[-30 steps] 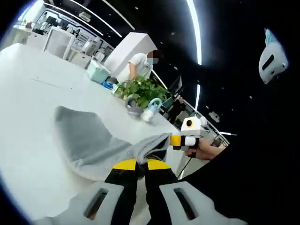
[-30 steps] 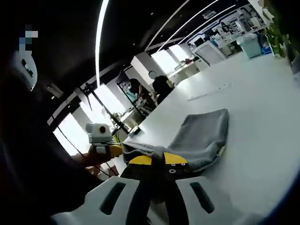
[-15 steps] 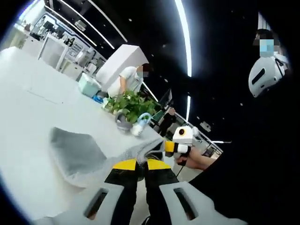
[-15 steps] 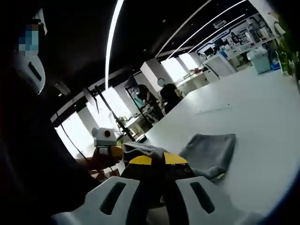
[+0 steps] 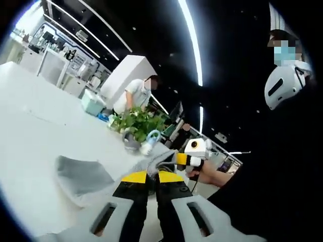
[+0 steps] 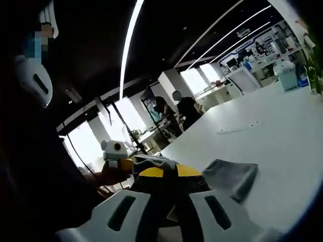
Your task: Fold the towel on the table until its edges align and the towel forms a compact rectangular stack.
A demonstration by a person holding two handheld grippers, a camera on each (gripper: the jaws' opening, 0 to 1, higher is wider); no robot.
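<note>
Both the left tool [image 5: 152, 176] and right tool [image 6: 169, 171] clamp the grey towel [image 5: 86, 176], which trails ahead onto the white counter [image 5: 30, 131].

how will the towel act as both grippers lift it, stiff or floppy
Likely floppy: the towel sags between the left gripper and right gripper, its far end trailing on the table. Probably light, as pinched edges alone seem to carry it. Its soft-looking cloth should not slip easily.

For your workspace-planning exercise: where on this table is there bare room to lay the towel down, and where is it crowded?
Free: the white table beyond the grey towel, out to the distant desks; in the right gripper view, the stretch past the towel too. Crowded: the edge with the potted plant, a grey pot and a teal box. Both claws, left claw and right claw, grip the lifted towel edge.
</note>
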